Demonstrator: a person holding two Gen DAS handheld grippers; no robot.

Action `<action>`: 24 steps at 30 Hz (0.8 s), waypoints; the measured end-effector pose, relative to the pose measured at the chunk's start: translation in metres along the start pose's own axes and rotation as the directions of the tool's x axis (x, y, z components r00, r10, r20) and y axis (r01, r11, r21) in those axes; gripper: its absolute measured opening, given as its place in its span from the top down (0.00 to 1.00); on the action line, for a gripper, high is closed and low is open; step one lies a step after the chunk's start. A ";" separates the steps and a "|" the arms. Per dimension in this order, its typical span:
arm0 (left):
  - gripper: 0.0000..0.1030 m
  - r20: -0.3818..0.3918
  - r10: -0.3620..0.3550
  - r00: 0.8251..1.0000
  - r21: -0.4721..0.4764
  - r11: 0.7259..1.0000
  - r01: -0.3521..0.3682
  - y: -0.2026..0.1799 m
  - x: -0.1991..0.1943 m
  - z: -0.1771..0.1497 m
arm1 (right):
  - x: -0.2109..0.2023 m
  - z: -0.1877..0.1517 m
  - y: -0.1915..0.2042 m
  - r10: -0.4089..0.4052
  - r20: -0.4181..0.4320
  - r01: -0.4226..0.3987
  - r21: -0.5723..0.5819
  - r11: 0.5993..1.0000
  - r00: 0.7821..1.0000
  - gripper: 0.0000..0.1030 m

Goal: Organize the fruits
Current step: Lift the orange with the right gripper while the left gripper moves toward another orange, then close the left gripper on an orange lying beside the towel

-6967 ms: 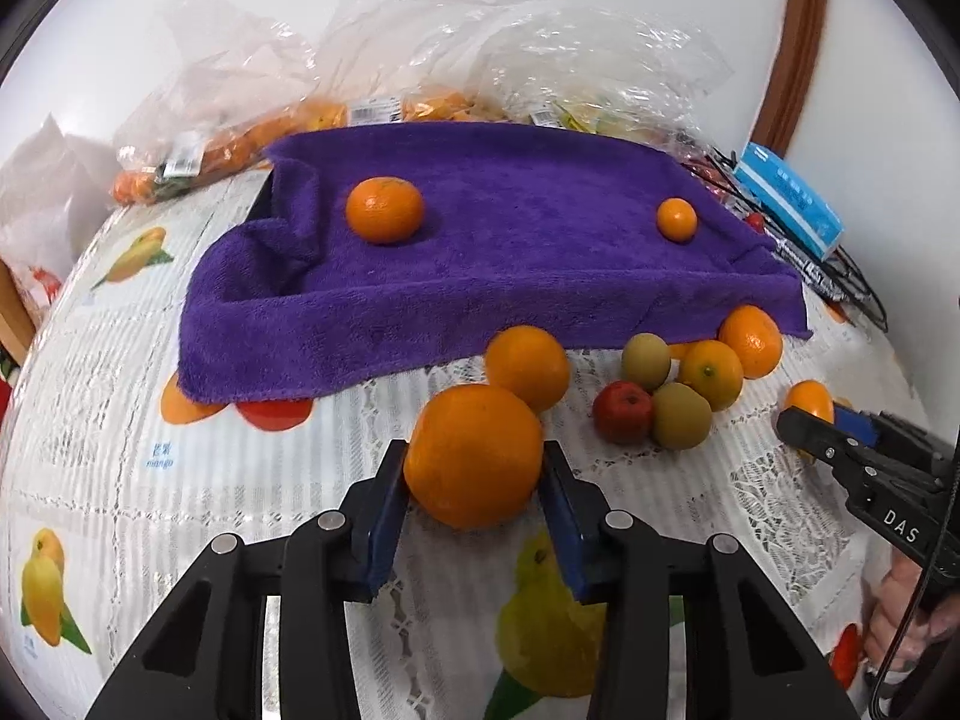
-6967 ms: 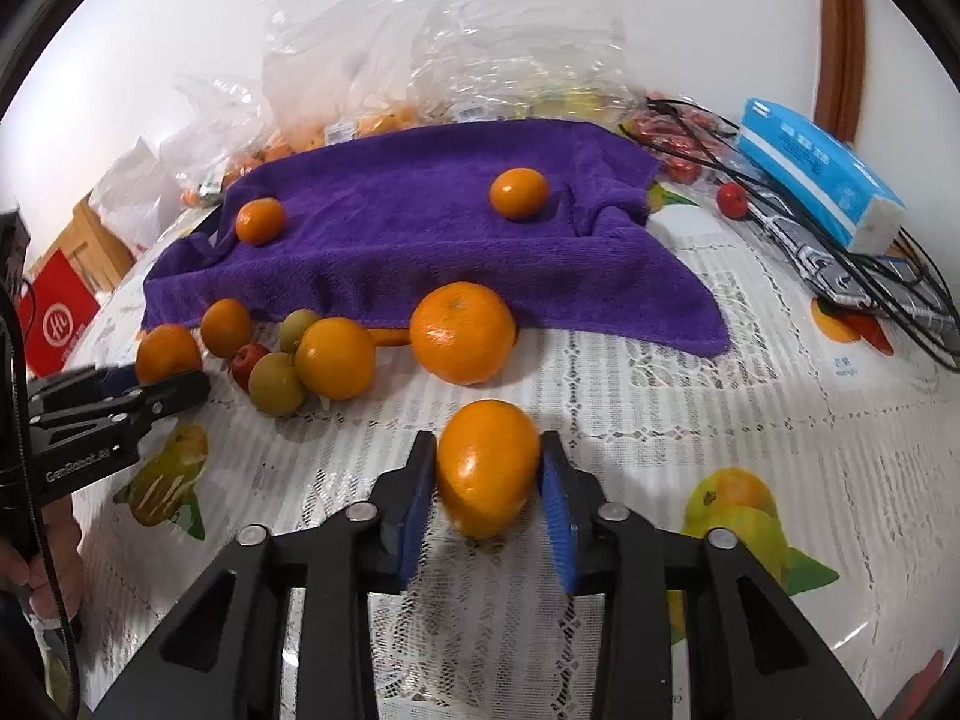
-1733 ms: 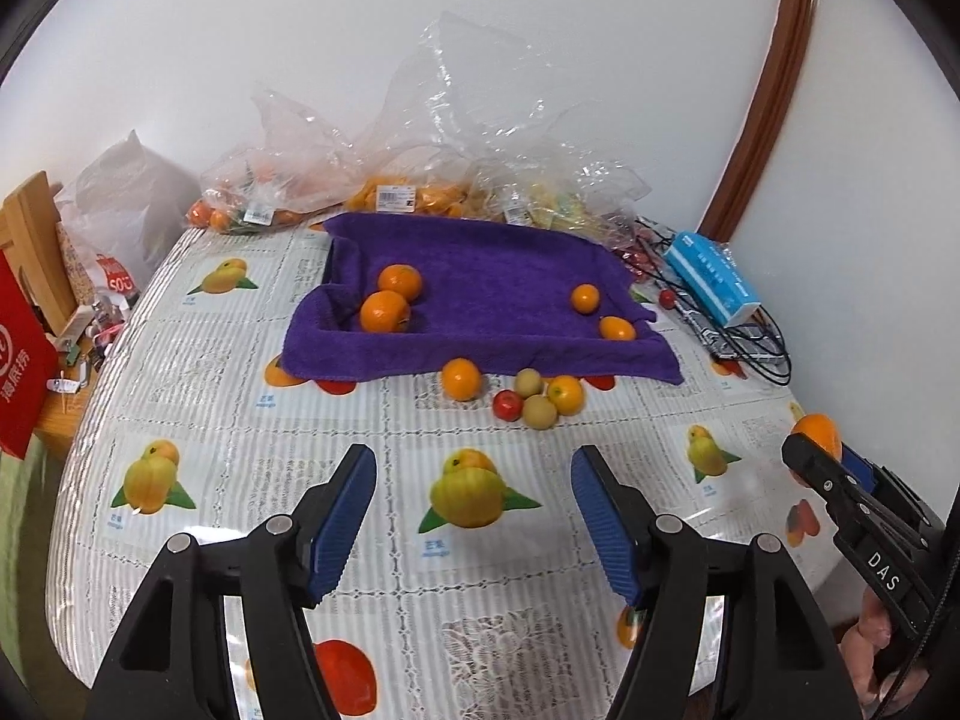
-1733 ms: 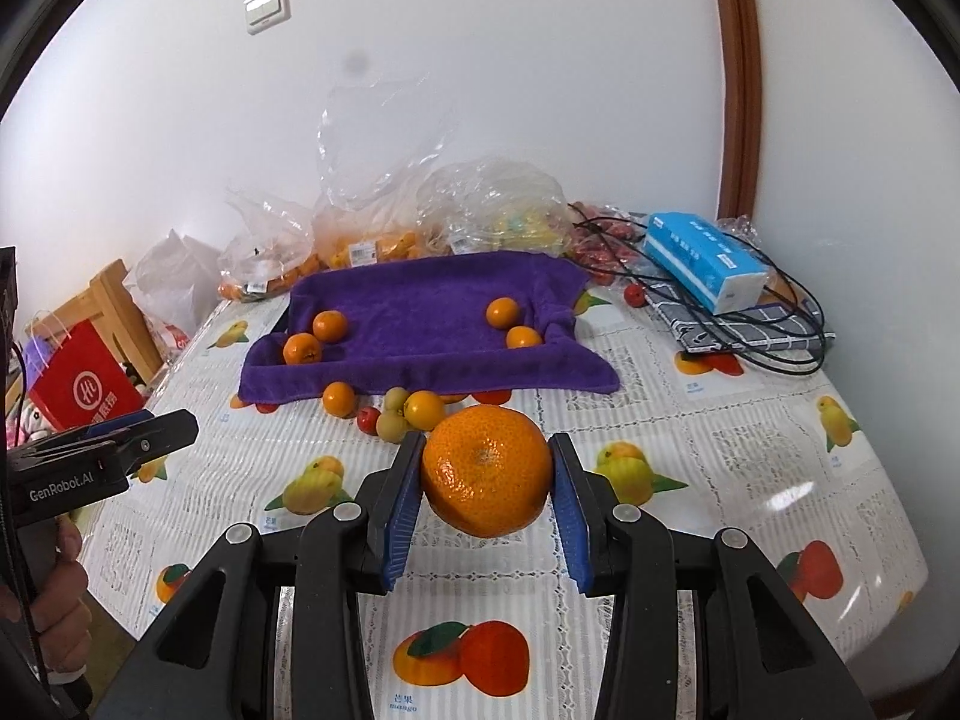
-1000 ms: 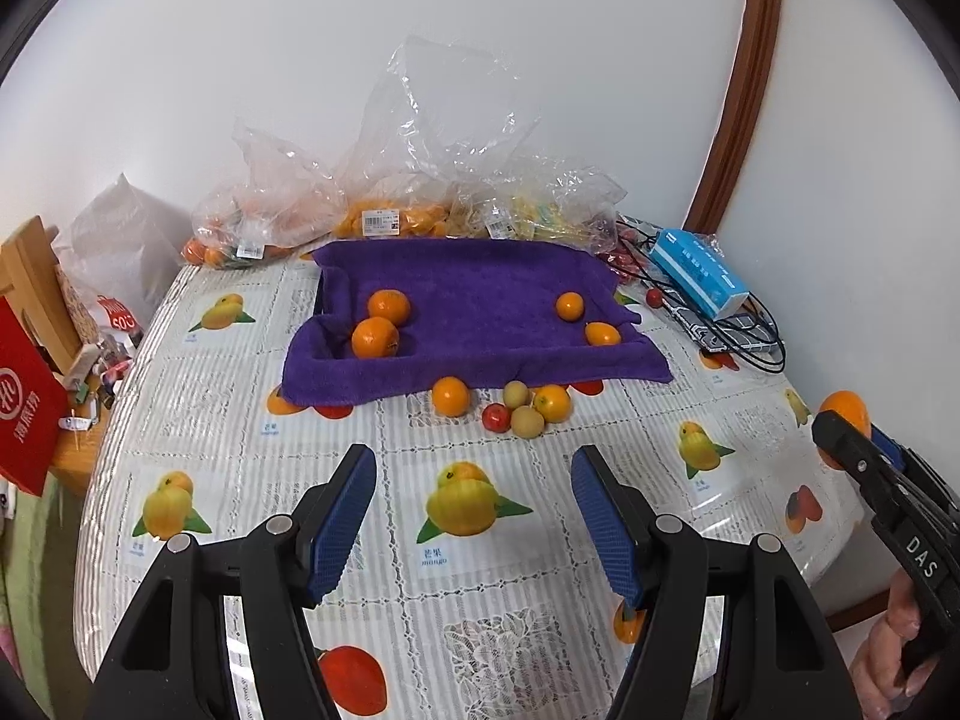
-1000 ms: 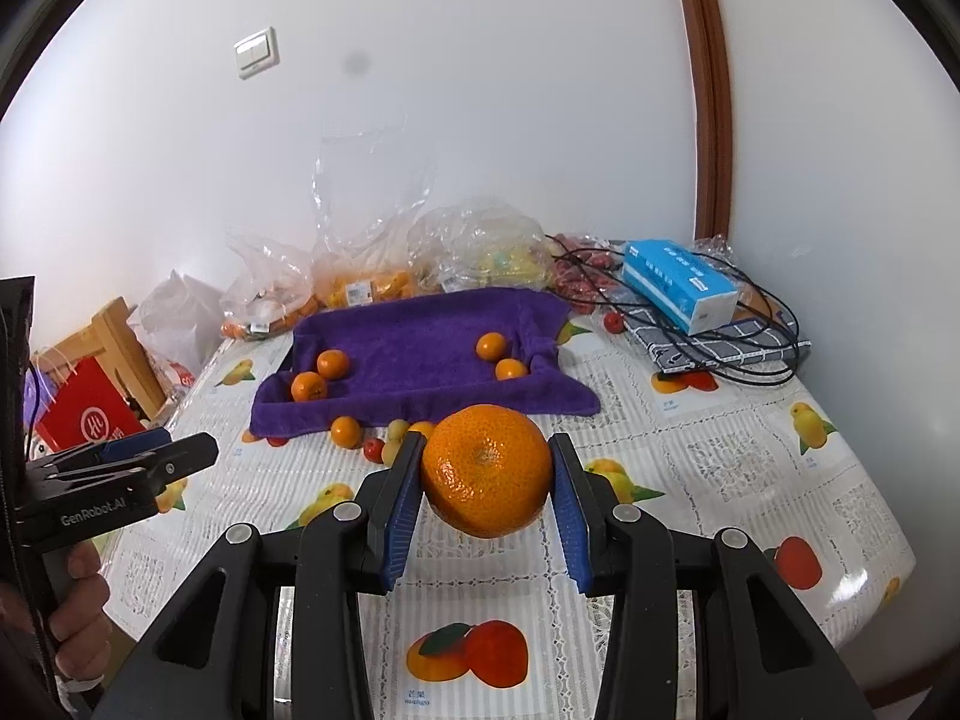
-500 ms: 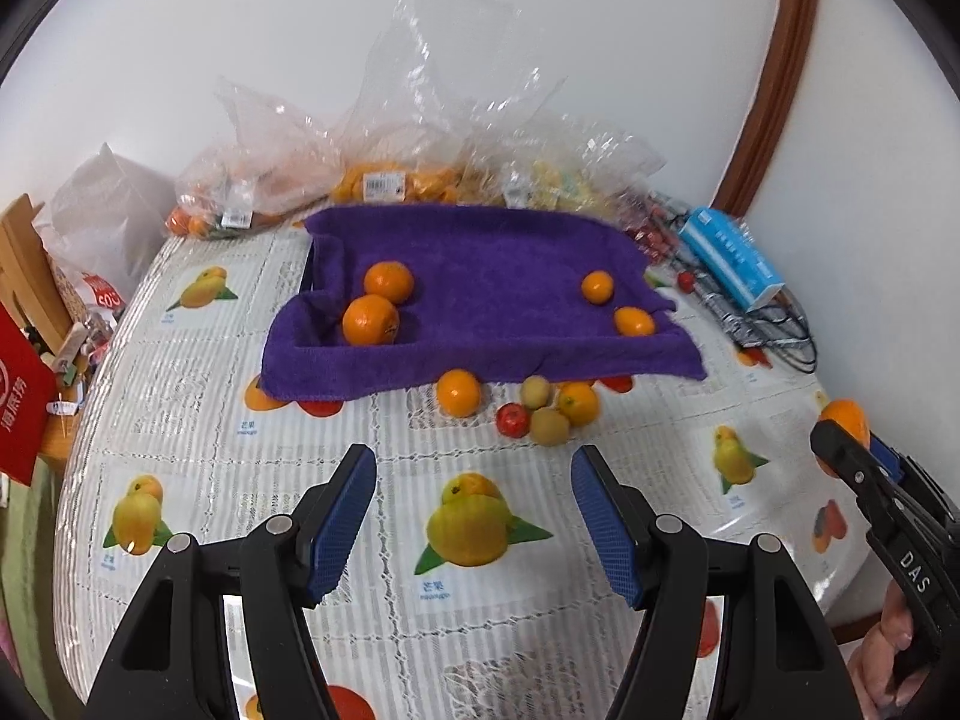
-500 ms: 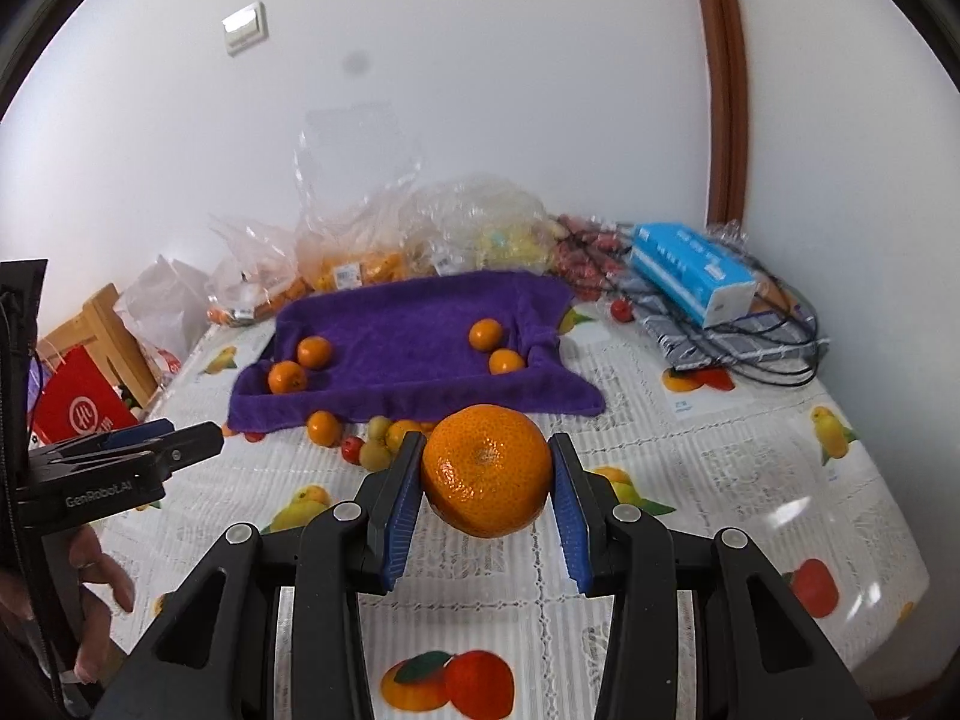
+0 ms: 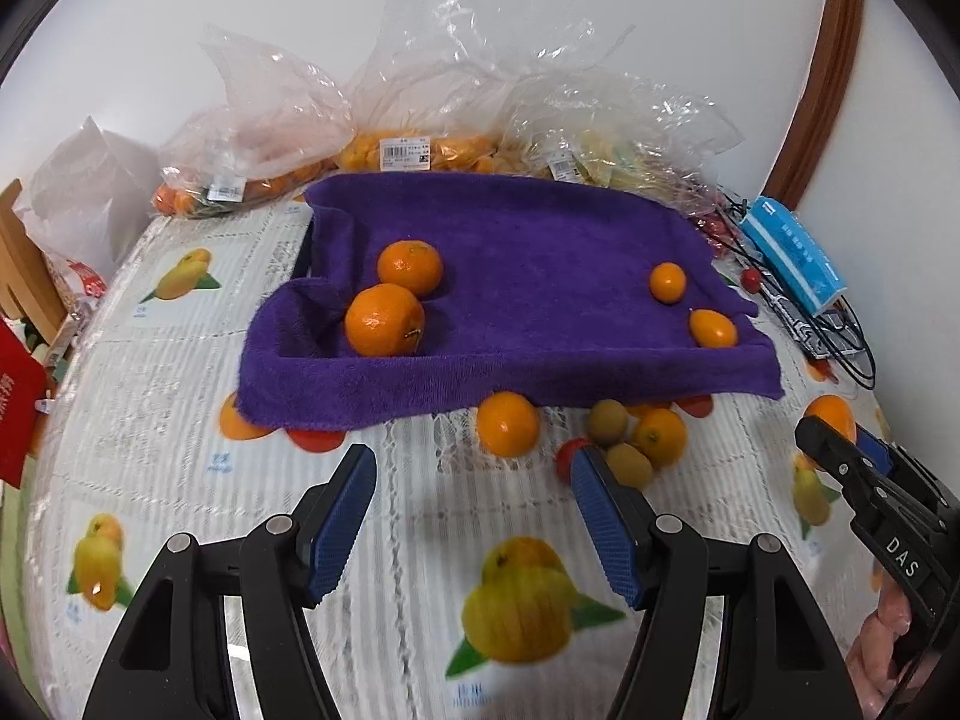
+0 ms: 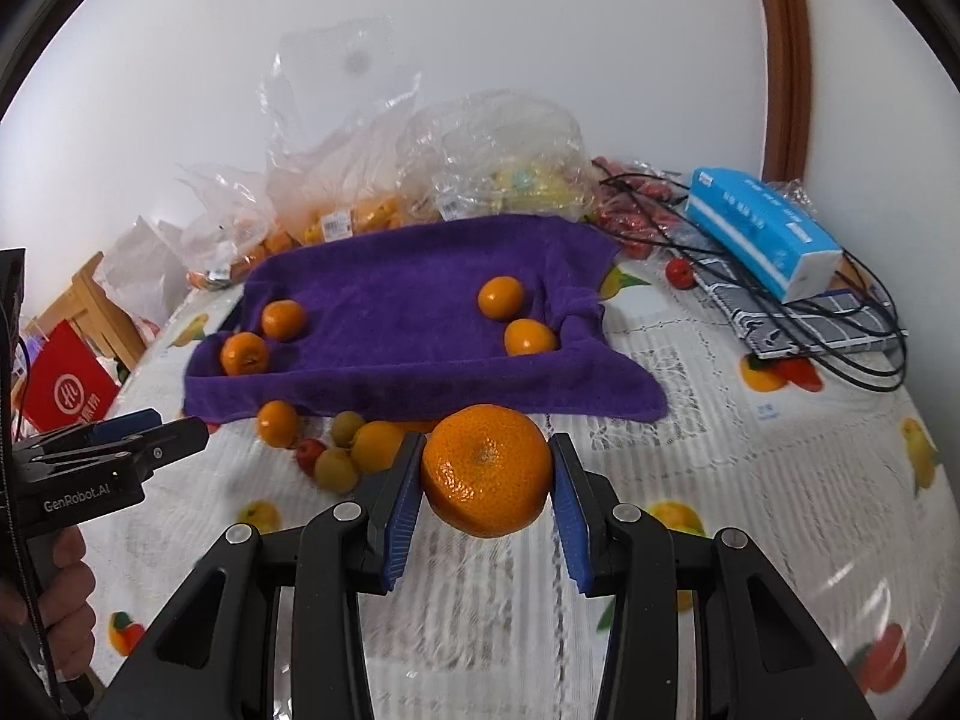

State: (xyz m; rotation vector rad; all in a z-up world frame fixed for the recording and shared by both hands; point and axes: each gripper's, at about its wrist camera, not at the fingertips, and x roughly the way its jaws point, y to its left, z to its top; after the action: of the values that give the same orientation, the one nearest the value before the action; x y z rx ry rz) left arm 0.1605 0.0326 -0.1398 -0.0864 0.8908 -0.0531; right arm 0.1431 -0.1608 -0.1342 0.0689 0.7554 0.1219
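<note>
A purple towel (image 9: 528,276) lies on the table with two big oranges (image 9: 384,319) at its left and two small ones (image 9: 668,282) at its right. In front of the towel sits a loose cluster (image 9: 624,438): an orange (image 9: 507,423), a smaller orange, greenish fruits and a red one. My left gripper (image 9: 473,504) hovers open and empty just before that cluster. My right gripper (image 10: 485,498) is shut on a large orange (image 10: 485,470), held above the table near the towel's front edge (image 10: 420,396).
Clear plastic bags of fruit (image 9: 420,144) line the wall behind the towel. A blue tissue box (image 10: 762,228), black cables and a checked cloth (image 10: 804,324) lie at the right. A red bag (image 10: 66,384) and wooden furniture stand off the table's left side.
Both grippers have come forward and down toward the towel; the fruits now look larger and nearer. The right gripper still holds the large orange, the left stays open.
</note>
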 end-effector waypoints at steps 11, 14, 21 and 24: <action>0.39 0.008 -0.080 0.997 0.042 0.996 0.079 -0.005 0.041 0.000 | 0.044 -0.006 -0.016 0.005 0.007 -0.005 0.032 0.999 1.000 0.60; 0.52 -0.006 -0.067 0.998 0.047 0.997 0.067 -0.009 0.048 0.000 | 0.046 -0.008 -0.017 0.015 0.001 -0.015 0.037 0.999 1.000 0.60; 0.65 -0.002 -0.046 0.999 0.059 0.997 0.046 -0.010 0.052 -0.003 | 0.053 -0.019 -0.009 0.002 -0.034 -0.002 -0.002 1.000 0.999 0.60; 0.63 0.016 -0.032 0.999 0.065 0.997 0.031 -0.013 0.057 -0.004 | 0.054 -0.021 -0.008 0.012 -0.032 -0.012 -0.007 1.000 0.999 0.60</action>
State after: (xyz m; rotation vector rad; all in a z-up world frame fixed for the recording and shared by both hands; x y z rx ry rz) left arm 0.1931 0.0145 -0.1849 -0.0404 0.8702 -0.1109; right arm 0.1685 -0.1609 -0.1867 0.0647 0.7866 0.1372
